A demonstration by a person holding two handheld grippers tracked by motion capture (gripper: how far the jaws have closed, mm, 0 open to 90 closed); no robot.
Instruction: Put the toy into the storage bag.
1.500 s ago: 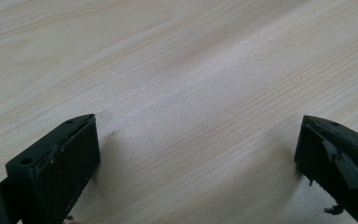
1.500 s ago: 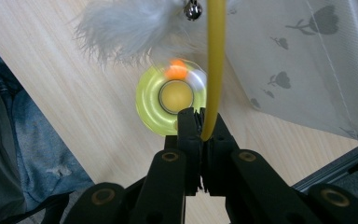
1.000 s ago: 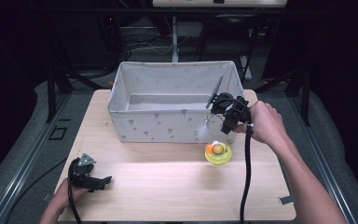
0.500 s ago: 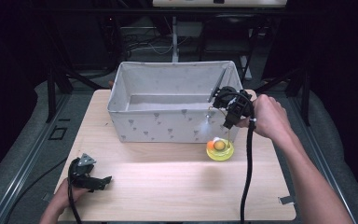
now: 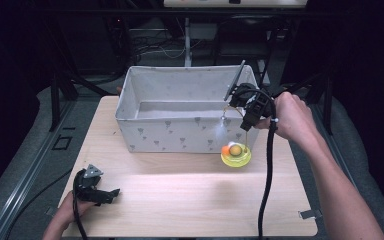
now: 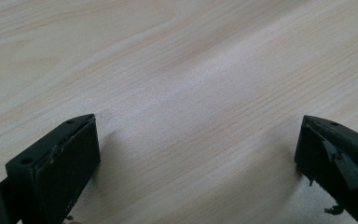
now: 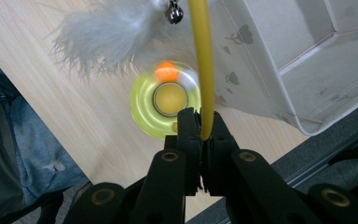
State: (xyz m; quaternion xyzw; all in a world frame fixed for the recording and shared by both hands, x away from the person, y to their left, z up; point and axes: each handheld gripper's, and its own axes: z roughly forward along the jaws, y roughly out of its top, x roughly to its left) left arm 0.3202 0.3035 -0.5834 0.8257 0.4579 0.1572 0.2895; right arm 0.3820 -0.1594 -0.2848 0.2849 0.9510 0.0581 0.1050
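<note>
The left hand-held gripper [image 5: 111,192] rested on the pale wooden counter [image 5: 190,200], its jaws spread wide with nothing between them. The right hand-held gripper [image 7: 202,122] was clamped on the thin yellow wand [image 7: 202,56] of a cat toy, whose white feather tuft [image 7: 107,28] and yellow disc base [image 7: 165,105] lay just ahead of it, beside the grey fabric bin [image 5: 180,85]. The lifting step seemed underway; next, the toy likely needed raising above the bin's rim.
</note>
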